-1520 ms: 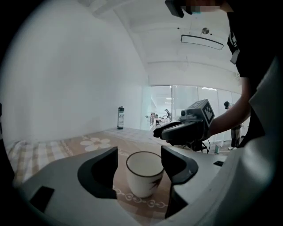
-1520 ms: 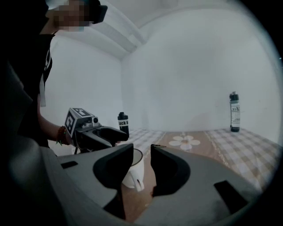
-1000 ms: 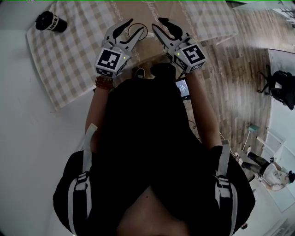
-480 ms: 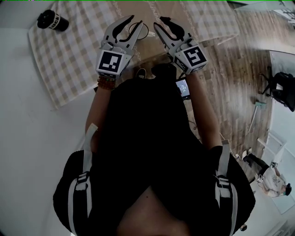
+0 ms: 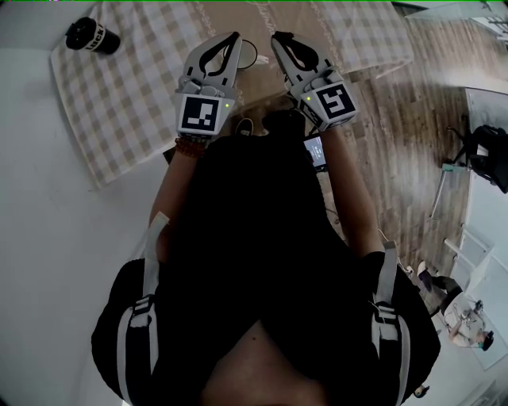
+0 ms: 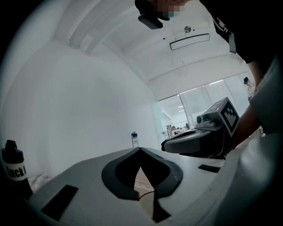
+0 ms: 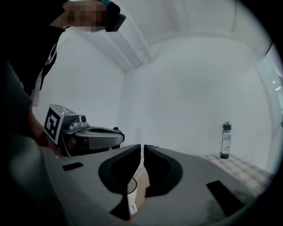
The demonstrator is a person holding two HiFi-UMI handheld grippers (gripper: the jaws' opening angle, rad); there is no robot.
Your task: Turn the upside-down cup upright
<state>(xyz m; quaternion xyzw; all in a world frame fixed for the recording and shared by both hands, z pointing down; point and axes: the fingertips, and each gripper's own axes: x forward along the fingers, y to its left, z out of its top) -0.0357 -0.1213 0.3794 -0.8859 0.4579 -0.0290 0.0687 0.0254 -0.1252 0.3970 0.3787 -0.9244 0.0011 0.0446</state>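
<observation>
A white cup (image 7: 131, 190) shows low between the fingers in the right gripper view; it stands on the brown board (image 5: 255, 20) beyond the jaws, and I cannot tell which way up it is. My left gripper (image 5: 235, 36) is held level above the board, its jaws shut with the tips touching and nothing between them. My right gripper (image 5: 278, 36) hovers beside it; its jaws have just been closing and stand together with only a thin slit, nothing gripped. Each gripper appears in the other's view: the left gripper (image 7: 84, 134), the right gripper (image 6: 208, 137).
A checked cloth (image 5: 119, 95) covers the table under the board. A black bottle (image 5: 92, 36) stands at its far left corner, also the black bottle (image 6: 14, 170). A second bottle (image 7: 226, 140) stands farther off on the cloth. Wooden floor (image 5: 397, 119) lies to the right.
Both grippers' jaws have closed from open. The left gripper has risen slightly and turned straighter. The right gripper has stayed in place.
</observation>
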